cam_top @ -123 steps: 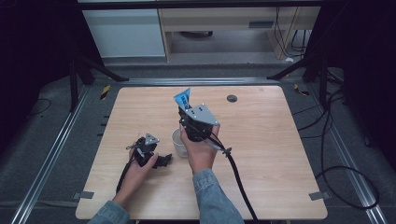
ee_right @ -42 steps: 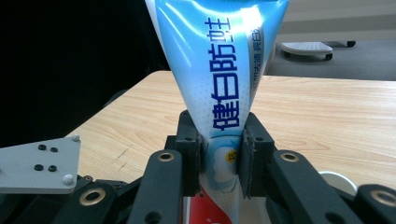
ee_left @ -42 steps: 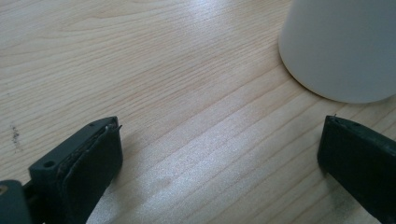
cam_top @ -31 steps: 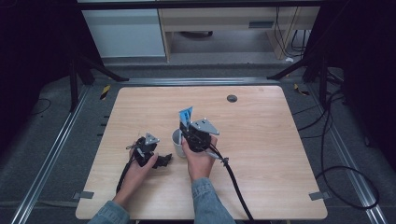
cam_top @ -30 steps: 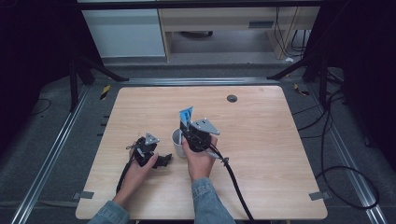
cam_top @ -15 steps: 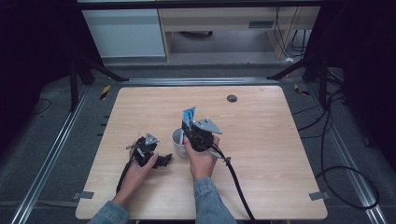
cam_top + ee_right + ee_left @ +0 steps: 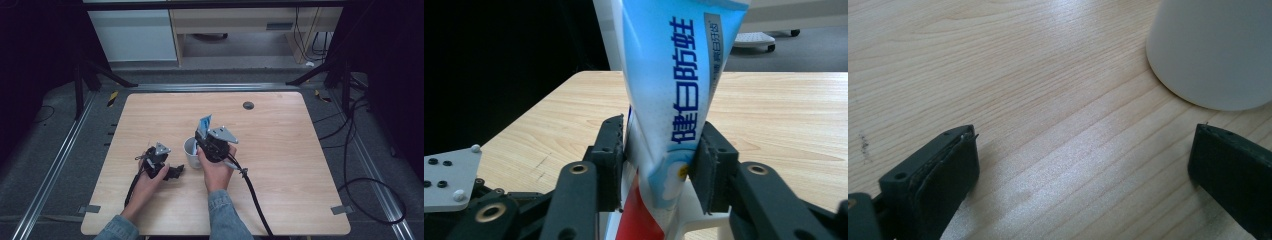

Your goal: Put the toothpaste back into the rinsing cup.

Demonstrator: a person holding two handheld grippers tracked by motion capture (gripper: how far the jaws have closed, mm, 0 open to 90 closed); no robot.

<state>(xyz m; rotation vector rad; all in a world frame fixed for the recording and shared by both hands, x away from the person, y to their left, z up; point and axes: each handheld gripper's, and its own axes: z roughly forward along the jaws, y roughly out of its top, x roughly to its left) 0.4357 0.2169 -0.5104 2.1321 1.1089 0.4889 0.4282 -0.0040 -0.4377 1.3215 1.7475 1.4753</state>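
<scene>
Right gripper (image 7: pixel 659 165) jaws pinch the toothpaste tube (image 7: pixel 674 85), held upright over the white cup (image 7: pixel 192 151) mid-desk (image 7: pixel 300 165). Left gripper (image 7: pixel 1083 175) jaws spread, resting on desk beside cup.

Right tongs (image 7: pixel 204 131) gripping blue tube (image 7: pixel 204 123), over white cup (image 7: pixel 191 151)

In the right gripper view the toothpaste tube (image 7: pixel 674 85) runs out past the top edge, and its lower end drops out of sight between the right tongs (image 7: pixel 658 170) (the cap cannot be seen). In the left gripper view the white cup (image 7: pixel 1215 50) is cut off by the top and right edges, so its rim is hidden. In the high view the small dark round thing (image 7: pixel 248 105) on the desk (image 7: pixel 300 165) is too small to identify.
</scene>
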